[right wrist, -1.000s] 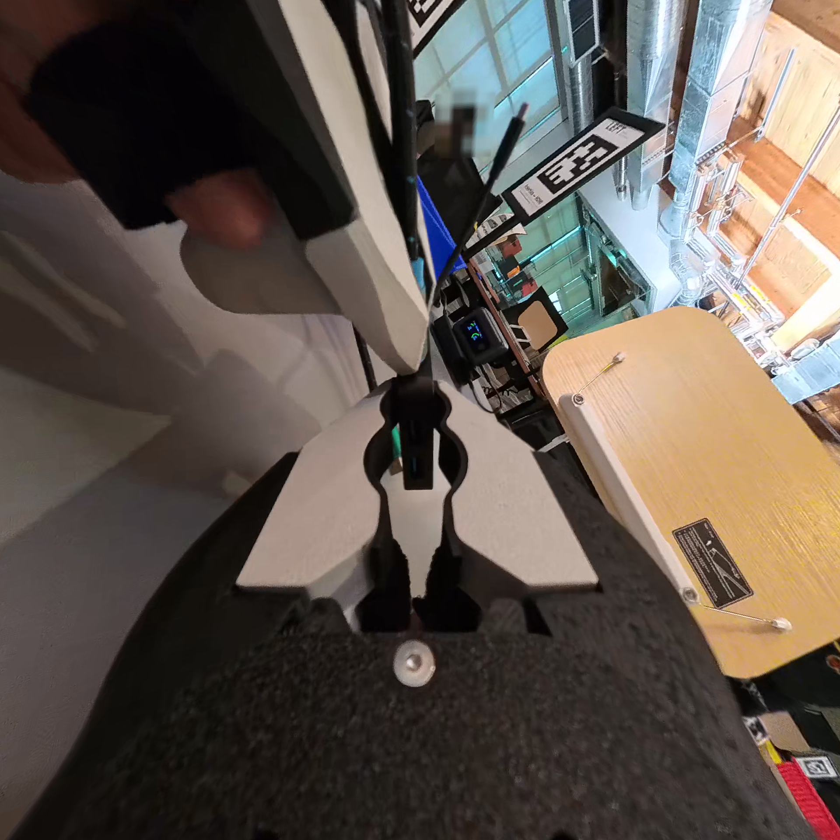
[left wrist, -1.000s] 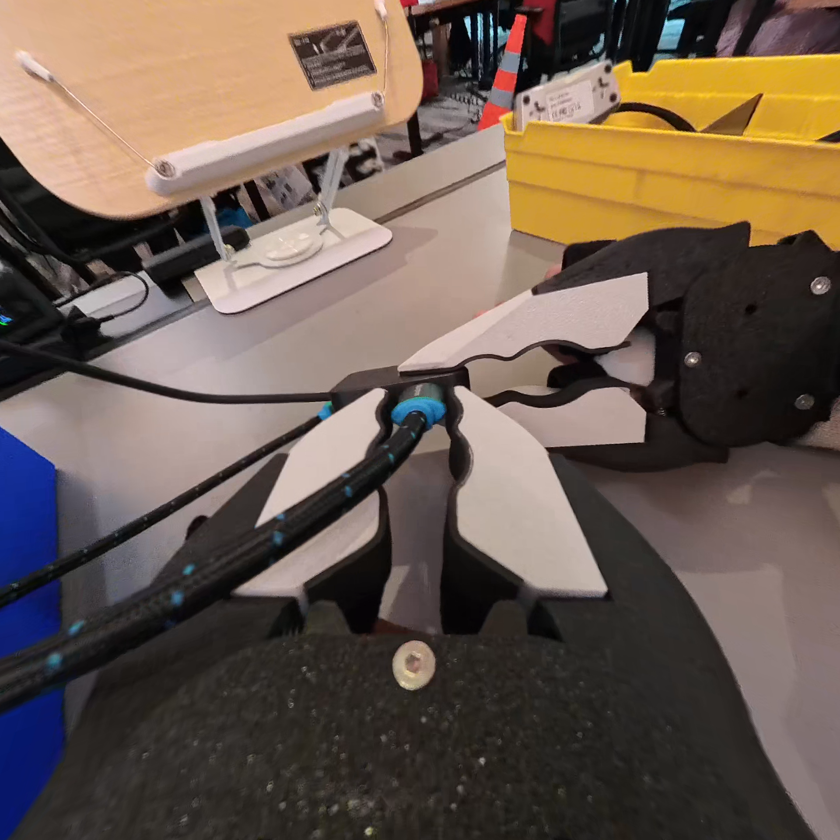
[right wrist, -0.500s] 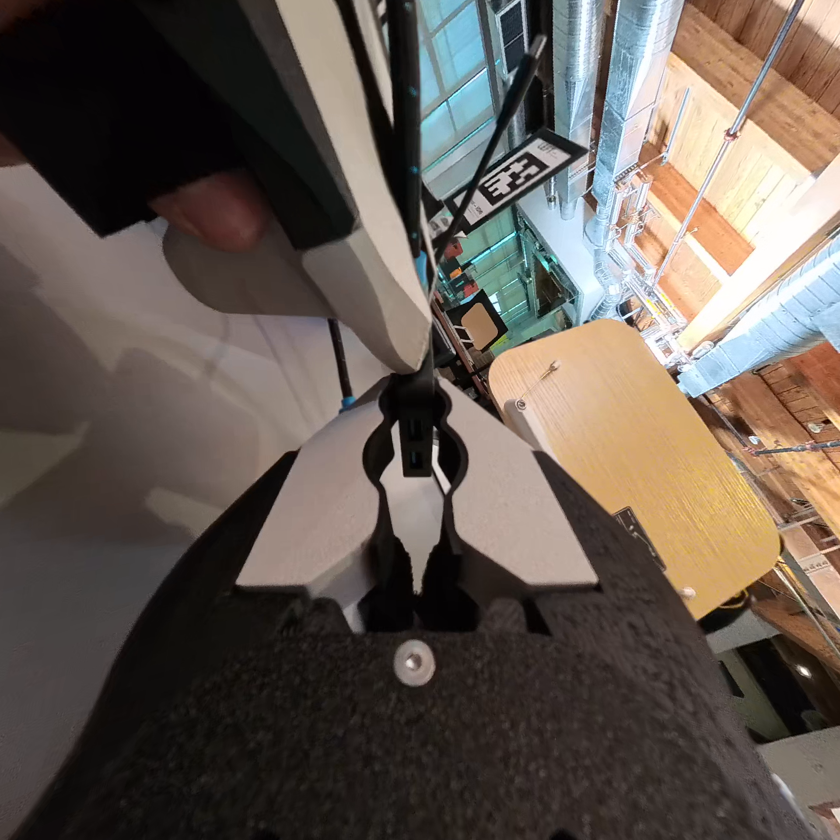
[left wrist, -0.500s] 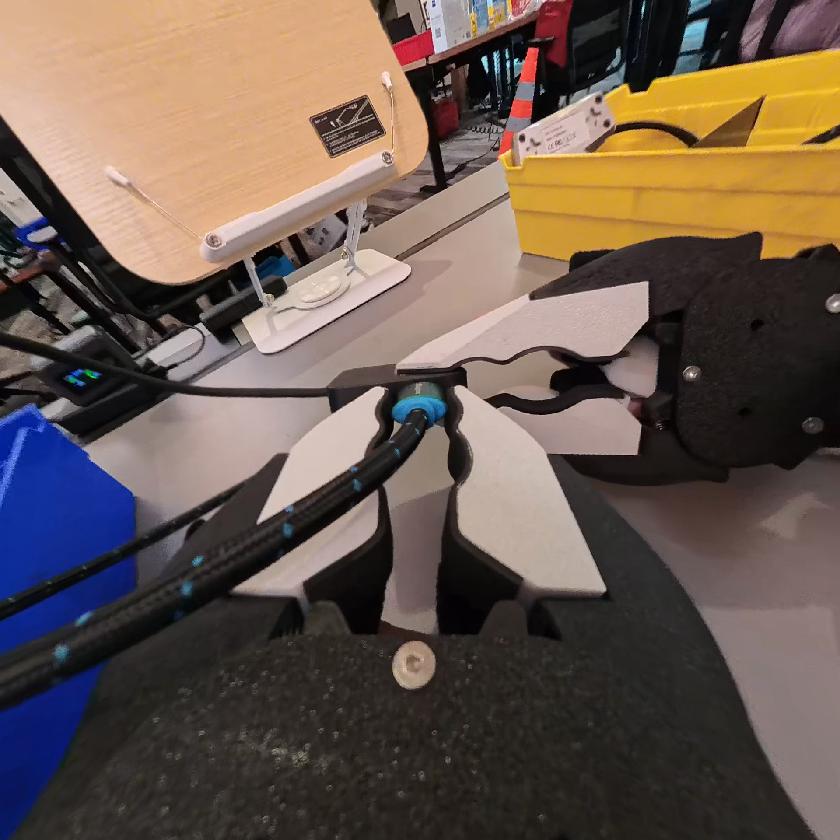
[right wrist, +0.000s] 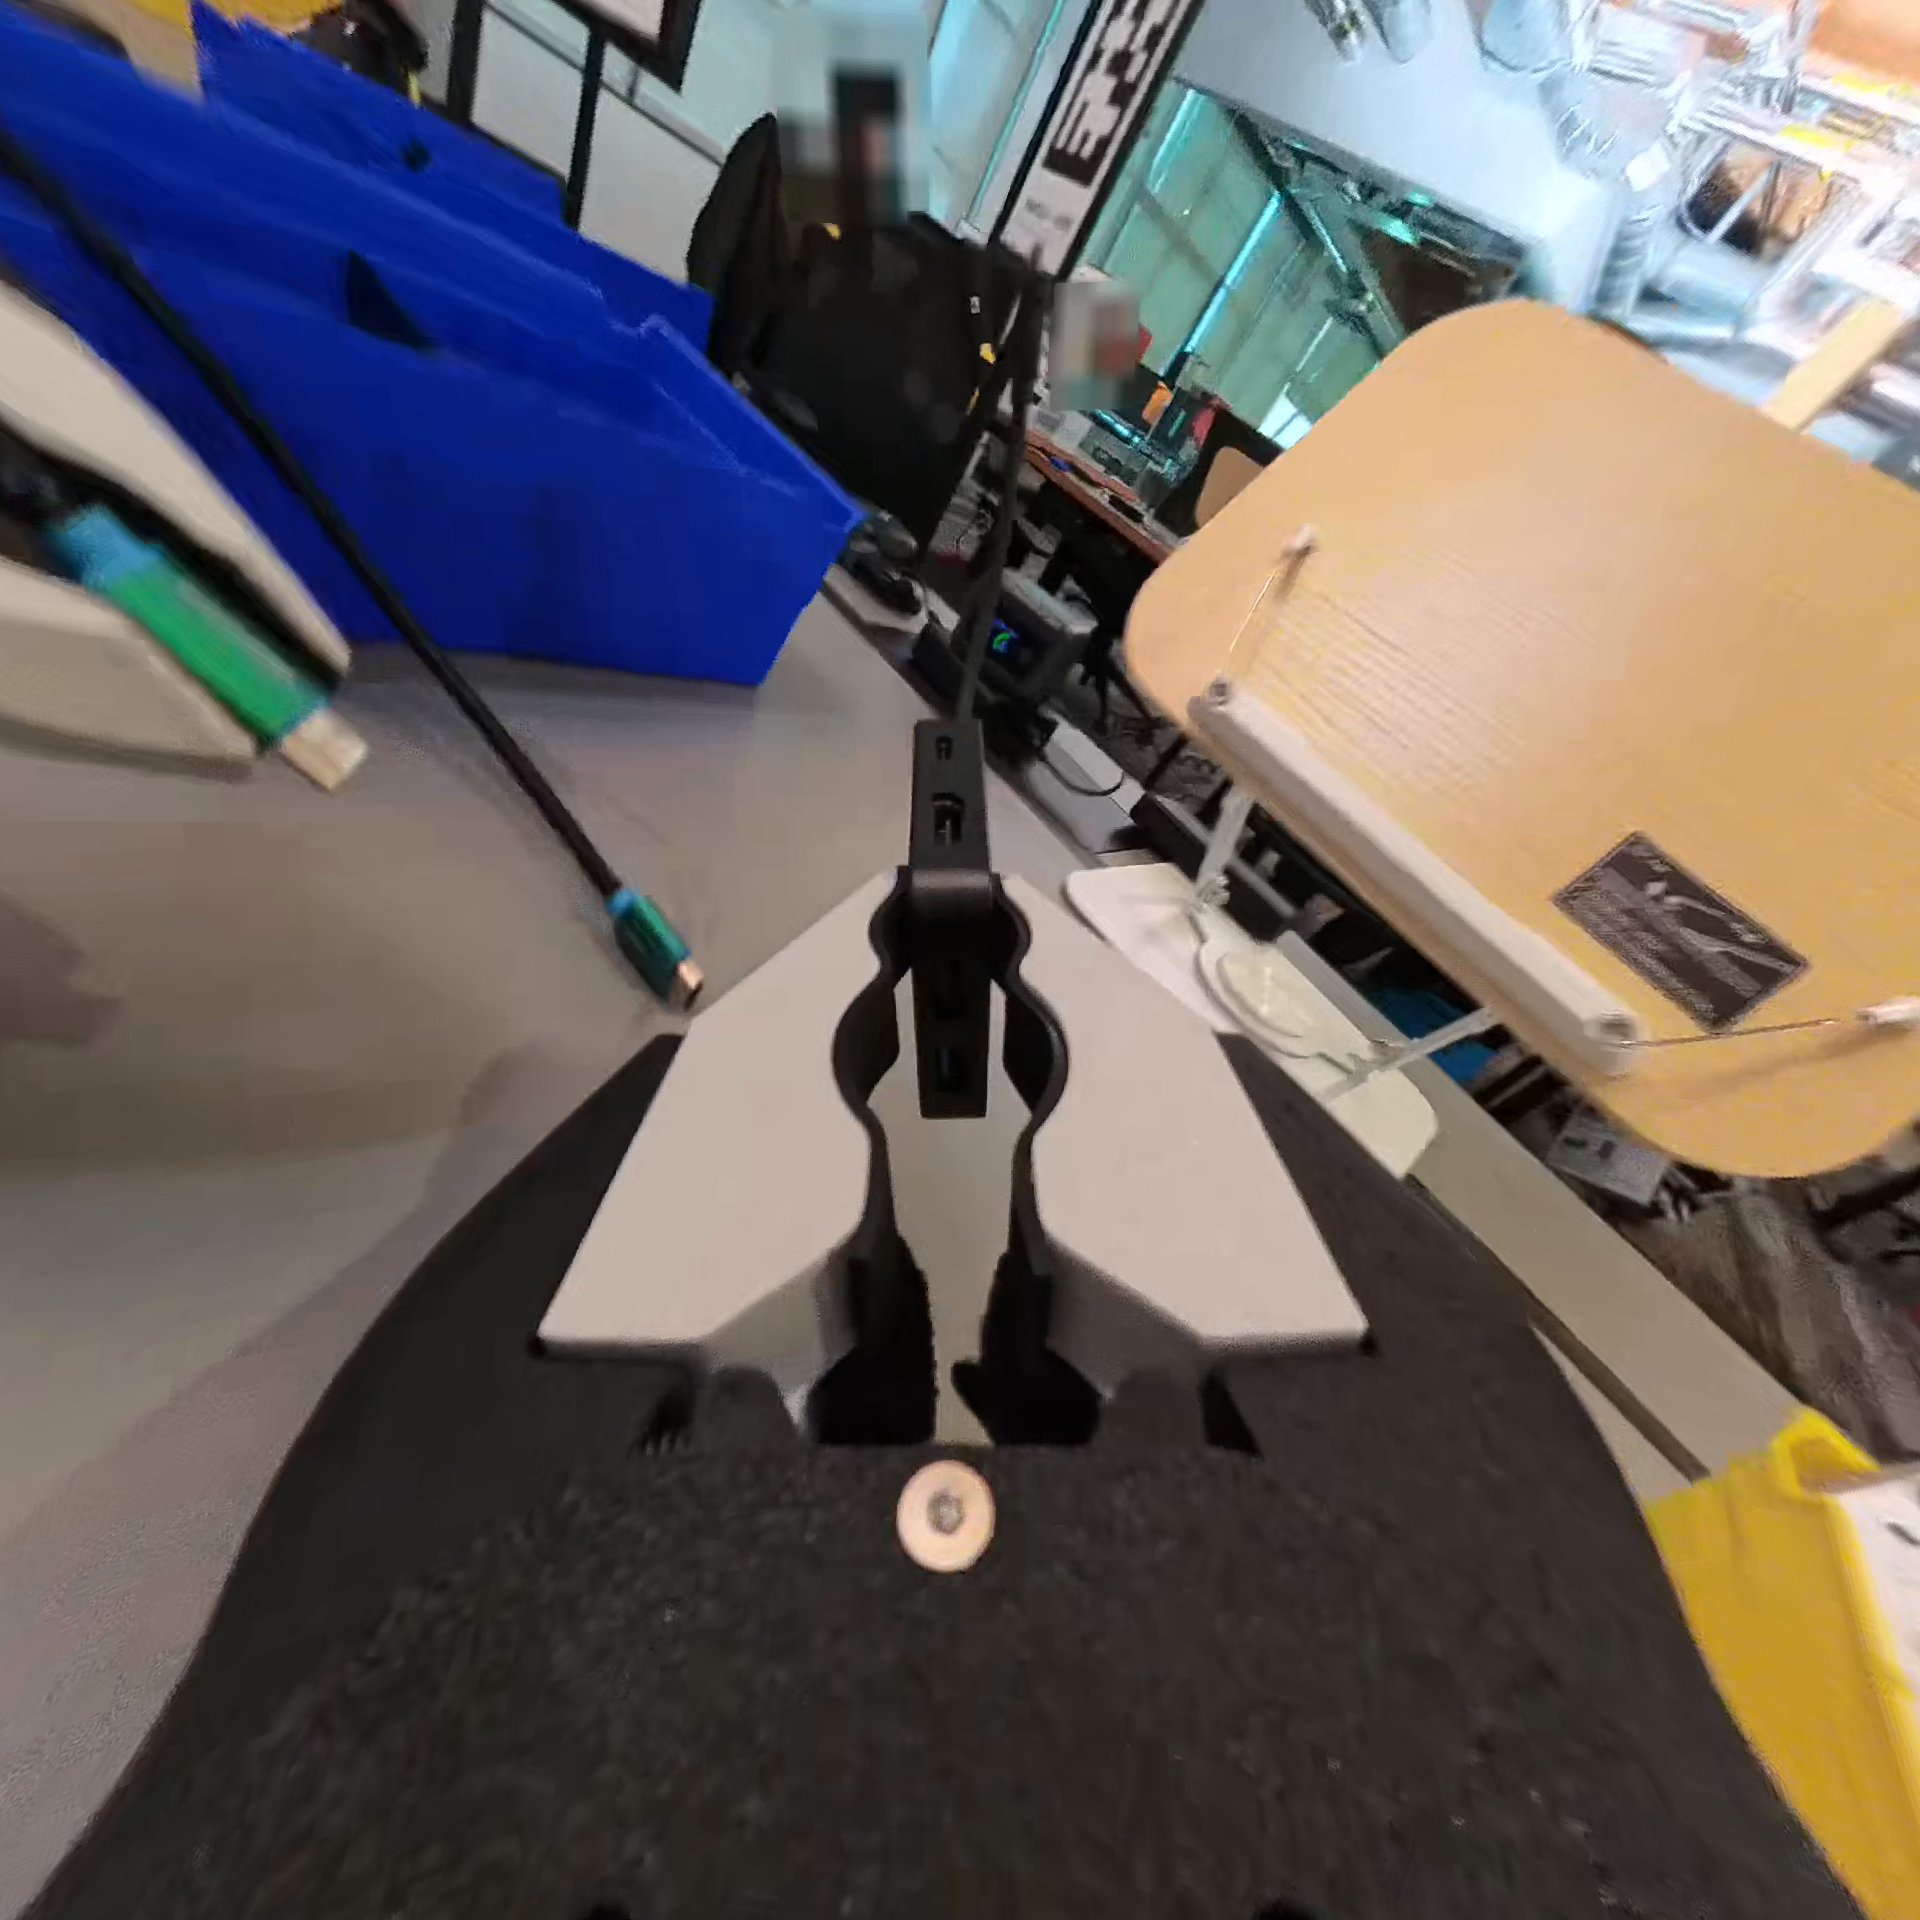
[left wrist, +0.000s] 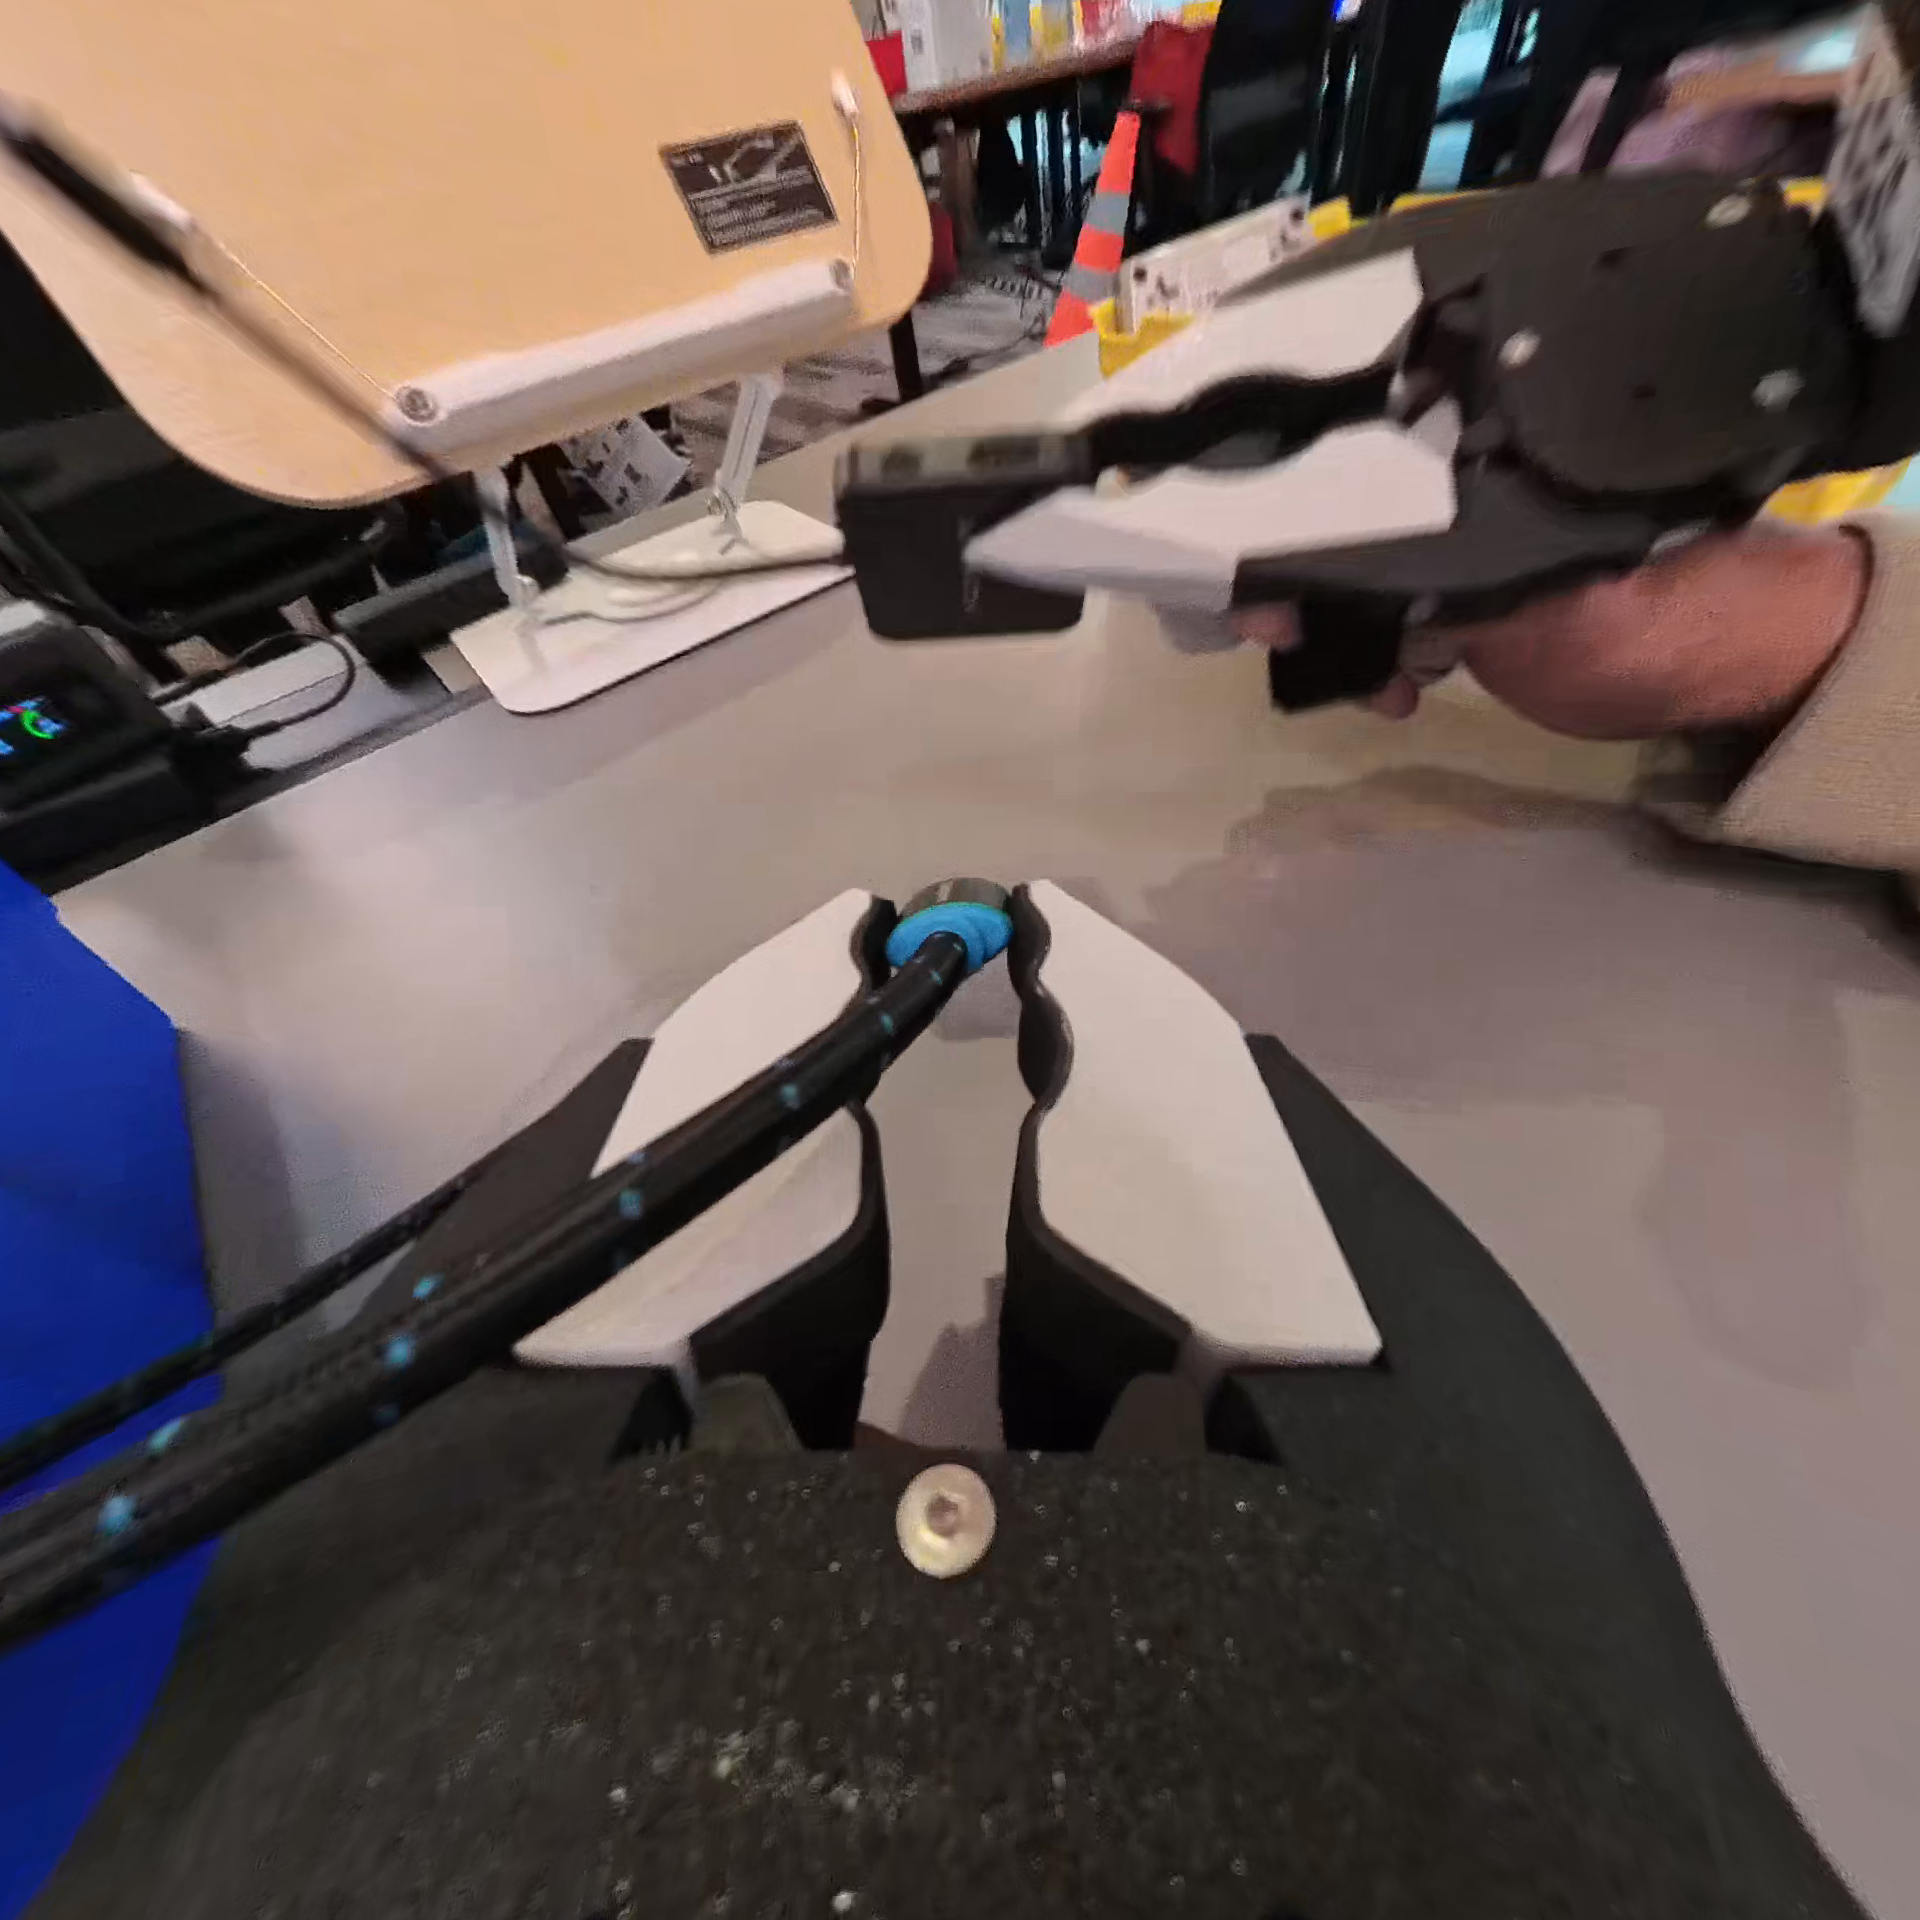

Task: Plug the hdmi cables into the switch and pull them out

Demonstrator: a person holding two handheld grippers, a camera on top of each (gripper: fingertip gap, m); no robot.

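Observation:
My left gripper (left wrist: 948,916) is shut on an HDMI plug (left wrist: 940,933) with a blue collar; its black braided cable (left wrist: 520,1278) trails back to the left. In the right wrist view this plug (right wrist: 223,665) shows green with a bare metal tip, free of the switch. My right gripper (right wrist: 948,885) is shut on the black switch (right wrist: 943,821), held edge-up above the table. In the left wrist view the switch (left wrist: 940,540) hangs up and to the right, well apart from the plug. A second HDMI cable's teal plug (right wrist: 652,943) lies loose on the grey table (right wrist: 260,1039).
A wooden book stand (left wrist: 468,208) on a white base stands at the back. Blue bins (right wrist: 468,468) stand to the left, a yellow bin (right wrist: 1808,1662) to the right. A thin black lead (right wrist: 992,499) runs from the switch's far end. An orange cone (left wrist: 1101,218) stands beyond the table. The gap from one gripper's tips to the other's is roughly 11 centimeters.
The plug was seated in the switch; now the two are apart. My right gripper has carried the switch up and away to the right, and the left gripper still holds the plug.

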